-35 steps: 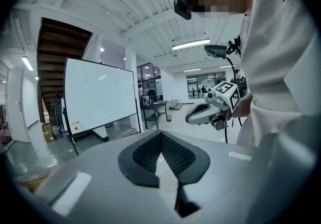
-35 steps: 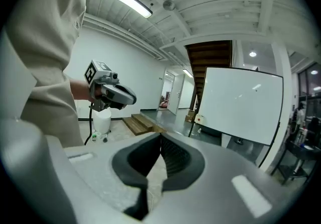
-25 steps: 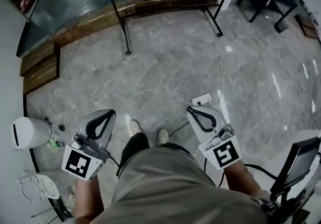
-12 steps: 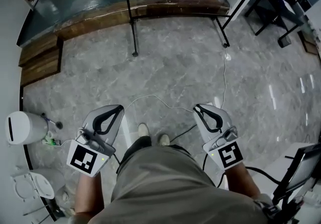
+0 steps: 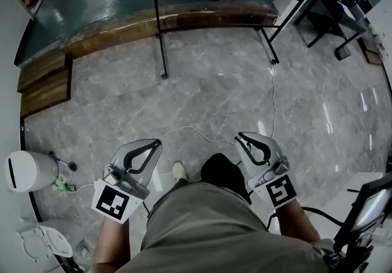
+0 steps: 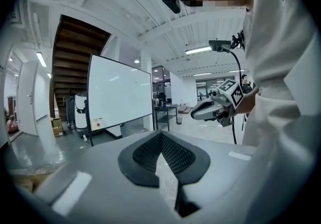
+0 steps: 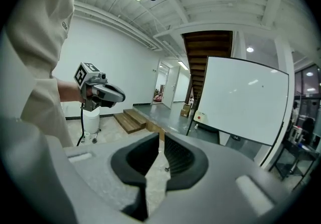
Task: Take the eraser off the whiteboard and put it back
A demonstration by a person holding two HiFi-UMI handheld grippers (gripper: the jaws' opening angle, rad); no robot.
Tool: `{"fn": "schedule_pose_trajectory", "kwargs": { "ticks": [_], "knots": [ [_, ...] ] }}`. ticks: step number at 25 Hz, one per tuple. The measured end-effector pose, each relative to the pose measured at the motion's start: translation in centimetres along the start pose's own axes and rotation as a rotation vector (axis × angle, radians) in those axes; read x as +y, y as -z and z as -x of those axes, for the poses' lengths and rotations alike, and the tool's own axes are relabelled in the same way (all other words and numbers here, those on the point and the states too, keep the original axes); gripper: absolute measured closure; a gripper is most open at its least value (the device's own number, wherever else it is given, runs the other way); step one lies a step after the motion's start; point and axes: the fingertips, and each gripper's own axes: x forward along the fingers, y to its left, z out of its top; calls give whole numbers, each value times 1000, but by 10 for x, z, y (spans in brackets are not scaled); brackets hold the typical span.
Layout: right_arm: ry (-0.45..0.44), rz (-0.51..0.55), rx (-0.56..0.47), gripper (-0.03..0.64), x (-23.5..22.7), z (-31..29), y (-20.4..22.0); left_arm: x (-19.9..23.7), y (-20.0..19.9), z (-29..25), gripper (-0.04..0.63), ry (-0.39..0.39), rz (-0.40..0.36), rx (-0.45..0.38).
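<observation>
Above the floor [image 5: 214, 94], left gripper [image 5: 156, 143] clenched empty; right gripper [image 5: 240, 137] empty, jaws just eased a crack apart; whiteboard [image 6: 119, 92] stands ahead.

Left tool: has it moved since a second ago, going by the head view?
Yes. The left tool has shifted forward and to the right: it is farther from the white bin and closer to the whiteboard stand's foot.

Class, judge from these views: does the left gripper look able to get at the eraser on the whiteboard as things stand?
Probably not yet. The eraser sits low on the whiteboard, a wide stretch of floor beyond the left gripper. Nothing blocks the way, but its jaws are shut.
</observation>
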Motion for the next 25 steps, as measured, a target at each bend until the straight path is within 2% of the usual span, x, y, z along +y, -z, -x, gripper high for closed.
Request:
{"fn": "schedule_pose_trajectory", "kwargs": {
  "ticks": [7, 15, 19, 25],
  "knots": [
    [-26, -4, 7, 594, -48, -20, 16, 7, 2, -55, 591, 22, 29, 30],
    [-49, -31, -27, 594, -170, -39, 36, 16, -43, -176, 591, -2, 32, 24],
    [-76, -44, -35, 594, -228, -48, 50, 25, -62, -229, 591, -32, 24, 47],
    [-94, -40, -31, 594, -288, -72, 70, 41, -63, -273, 591, -73, 38, 73]
  ]
}}
